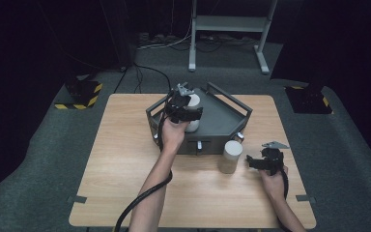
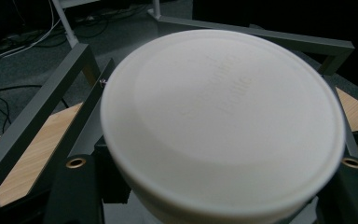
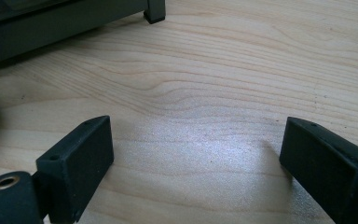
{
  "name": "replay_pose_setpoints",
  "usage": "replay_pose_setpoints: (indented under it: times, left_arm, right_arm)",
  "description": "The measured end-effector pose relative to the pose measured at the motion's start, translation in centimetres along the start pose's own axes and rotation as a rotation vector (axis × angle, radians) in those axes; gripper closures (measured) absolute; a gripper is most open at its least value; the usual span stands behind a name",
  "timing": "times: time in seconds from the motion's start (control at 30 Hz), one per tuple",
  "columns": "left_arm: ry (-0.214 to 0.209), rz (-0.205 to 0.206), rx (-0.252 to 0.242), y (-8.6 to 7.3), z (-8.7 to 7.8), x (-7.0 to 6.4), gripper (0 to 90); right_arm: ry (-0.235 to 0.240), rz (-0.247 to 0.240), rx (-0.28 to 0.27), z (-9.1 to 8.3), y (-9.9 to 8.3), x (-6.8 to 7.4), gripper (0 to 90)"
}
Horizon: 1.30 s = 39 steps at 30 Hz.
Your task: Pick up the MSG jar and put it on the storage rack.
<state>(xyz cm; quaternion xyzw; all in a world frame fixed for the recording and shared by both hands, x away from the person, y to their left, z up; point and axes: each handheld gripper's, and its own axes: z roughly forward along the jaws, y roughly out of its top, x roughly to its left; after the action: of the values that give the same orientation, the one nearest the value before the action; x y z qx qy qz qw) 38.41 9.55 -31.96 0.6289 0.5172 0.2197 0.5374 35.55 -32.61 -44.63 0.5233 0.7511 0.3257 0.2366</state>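
The left tongs (image 1: 189, 112) are pinching a white tub (image 2: 223, 126) over the grey tray (image 1: 222, 116). The right tongs (image 3: 196, 163) are hovering spread above the tabletop (image 3: 242, 70), near another tub (image 1: 231, 155).

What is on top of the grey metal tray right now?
A white cylindrical container stands over the tray, gripped by the left hand-held gripper. Whether its base touches the tray floor is hidden. The second white container stands on the table beside it.

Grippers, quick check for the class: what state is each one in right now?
Left gripper: shut on the white container, over the grey tray.
Right gripper: open, holding nothing, jaws spread above the wooden table.
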Motion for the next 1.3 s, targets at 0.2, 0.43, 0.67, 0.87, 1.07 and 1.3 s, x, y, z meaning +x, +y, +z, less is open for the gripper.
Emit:
replay_pose_setpoints:
  times: [0.2, 0.43, 0.67, 0.87, 1.07, 1.3]
  left_arm:
    - [-0.006, -0.012, -0.009, -0.3, -0.2, 0.2, 34.4]
    - [-0.006, -0.002, -0.009, -0.3, -0.3, 0.2, 34.3]
    - [-0.01, -0.011, -0.002, -0.2, -0.4, 0.2, 33.6]
    - [-0.029, -0.014, 0.005, -0.1, -1.0, 0.7, 17.4]
    - [-0.041, -0.024, -0.003, -0.7, -2.1, 1.4, 10.0]
    - [-0.065, -0.031, -0.011, -1.9, -3.9, 2.6, 8.1]
  right_arm:
    - [0.0, 0.0, 0.0, 0.0, 0.0, 0.0, 9.7]
    - [0.0, 0.0, 0.0, 0.0, 0.0, 0.0, 9.7]
    - [0.0, 0.0, 0.0, 0.0, 0.0, 0.0, 9.6]
    - [0.0, 0.0, 0.0, 0.0, 0.0, 0.0, 9.6]
    - [0.0, 0.0, 0.0, 0.0, 0.0, 0.0, 9.6]
    - [0.0, 0.0, 0.0, 0.0, 0.0, 0.0, 9.6]
